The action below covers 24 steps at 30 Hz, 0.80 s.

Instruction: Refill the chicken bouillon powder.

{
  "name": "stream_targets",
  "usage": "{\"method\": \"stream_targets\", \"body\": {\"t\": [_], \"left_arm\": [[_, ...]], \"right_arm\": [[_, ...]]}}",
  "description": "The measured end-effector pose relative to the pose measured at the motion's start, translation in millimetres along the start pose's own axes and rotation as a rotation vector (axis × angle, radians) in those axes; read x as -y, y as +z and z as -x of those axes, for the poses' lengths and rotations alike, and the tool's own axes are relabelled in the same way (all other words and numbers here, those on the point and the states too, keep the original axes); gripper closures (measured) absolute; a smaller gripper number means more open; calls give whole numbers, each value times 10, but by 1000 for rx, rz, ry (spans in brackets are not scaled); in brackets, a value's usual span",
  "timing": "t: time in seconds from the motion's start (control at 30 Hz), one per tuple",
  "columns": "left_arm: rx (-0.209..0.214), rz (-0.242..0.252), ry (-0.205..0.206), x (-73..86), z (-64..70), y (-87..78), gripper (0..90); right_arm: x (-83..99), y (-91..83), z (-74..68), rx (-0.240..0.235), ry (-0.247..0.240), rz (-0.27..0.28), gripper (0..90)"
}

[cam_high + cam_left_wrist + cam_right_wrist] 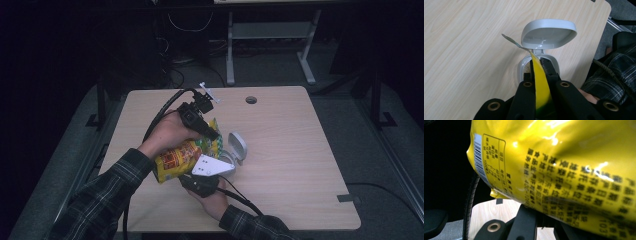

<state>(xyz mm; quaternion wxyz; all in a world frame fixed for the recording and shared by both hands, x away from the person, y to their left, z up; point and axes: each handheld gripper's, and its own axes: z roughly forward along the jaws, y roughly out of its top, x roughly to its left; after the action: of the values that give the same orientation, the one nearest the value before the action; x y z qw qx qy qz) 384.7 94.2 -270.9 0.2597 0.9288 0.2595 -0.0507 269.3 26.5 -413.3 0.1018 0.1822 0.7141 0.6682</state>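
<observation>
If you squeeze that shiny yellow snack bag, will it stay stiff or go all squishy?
Probably squishy: the yellow bag bulges and creases against the right gripper. Its glossy film looks slippery. The edge pinched by the left gripper is thin and flat, so likely floppy.

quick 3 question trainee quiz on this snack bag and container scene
1. True or false: the grey container has its lid raised.
2. What is the left gripper shut on?
A. the yellow snack bag
B. a spoon
C. a cable
3. Fill in: the container stands on the wooden ____.

Key: 1 true; 2 A; 3 table
</observation>
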Motion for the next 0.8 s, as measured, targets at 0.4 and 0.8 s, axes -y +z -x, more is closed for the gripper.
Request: {"method": "stream_targets", "body": {"t": [0.4,0.8], "left_arm": [[-1,2,-2,-1,0,1,899],[-2,4,-1,7,-5,0,899]], "right_arm": [[-2,0,2,0,-1,1,899],[-1,3,1,-3,0,-2,898]]}}
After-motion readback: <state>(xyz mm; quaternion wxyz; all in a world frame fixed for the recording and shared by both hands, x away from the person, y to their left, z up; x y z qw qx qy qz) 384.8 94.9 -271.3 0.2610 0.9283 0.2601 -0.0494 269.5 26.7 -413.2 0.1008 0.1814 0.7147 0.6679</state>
